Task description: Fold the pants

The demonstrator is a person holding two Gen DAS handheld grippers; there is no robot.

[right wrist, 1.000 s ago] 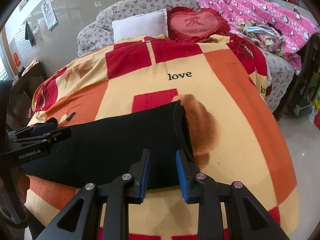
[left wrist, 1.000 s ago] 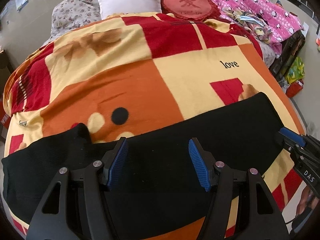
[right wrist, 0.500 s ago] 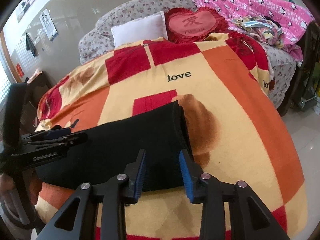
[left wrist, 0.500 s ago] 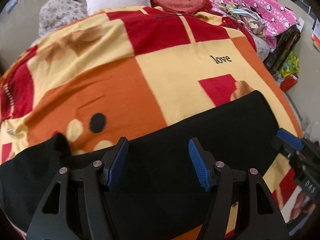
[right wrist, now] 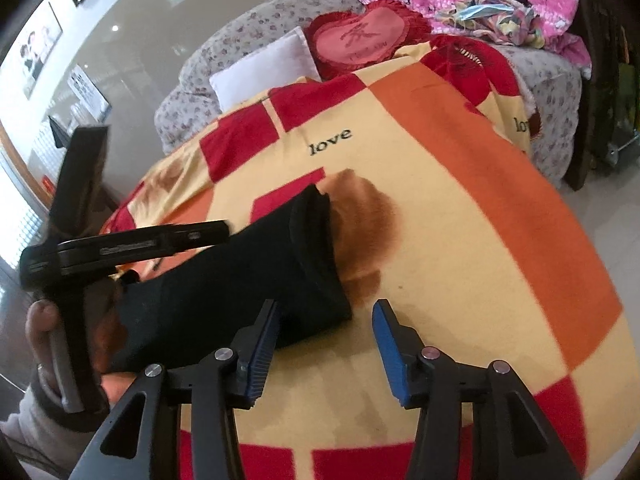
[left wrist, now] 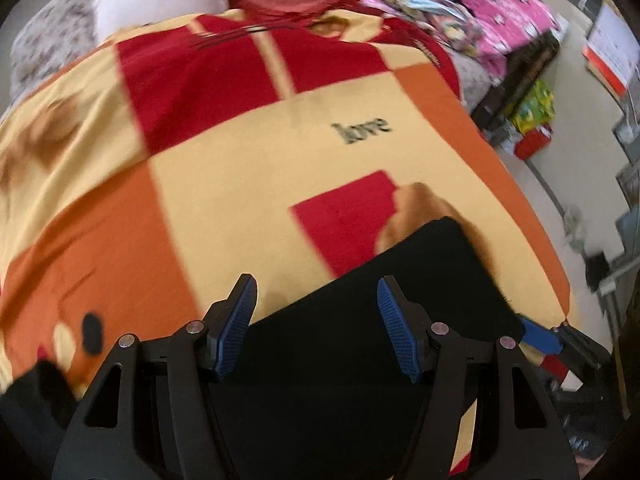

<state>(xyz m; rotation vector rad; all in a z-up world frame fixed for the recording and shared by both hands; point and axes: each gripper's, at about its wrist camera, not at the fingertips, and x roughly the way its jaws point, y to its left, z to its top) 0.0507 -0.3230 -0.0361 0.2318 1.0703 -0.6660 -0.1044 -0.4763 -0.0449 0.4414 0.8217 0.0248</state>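
Both grippers hovered empty over the black pants, spread across the near part of the patterned blanket.

At 9 o'clock, the left gripper (left wrist: 316,308) stood with jaws wide apart above the pants (left wrist: 360,360); the right gripper (right wrist: 324,334), jaws also spread, sat just off the waistband corner at 5 o'clock (nothing pinched). On the blanket (right wrist: 460,240), a shallow bite might catch fleece or one layer only, skewing the fold.

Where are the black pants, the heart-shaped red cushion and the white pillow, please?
black pants (right wrist: 248,264): right wrist view, mid-fabric.
heart-shaped red cushion (right wrist: 360,38): right wrist view, its centre.
white pillow (right wrist: 264,68): right wrist view, its face.
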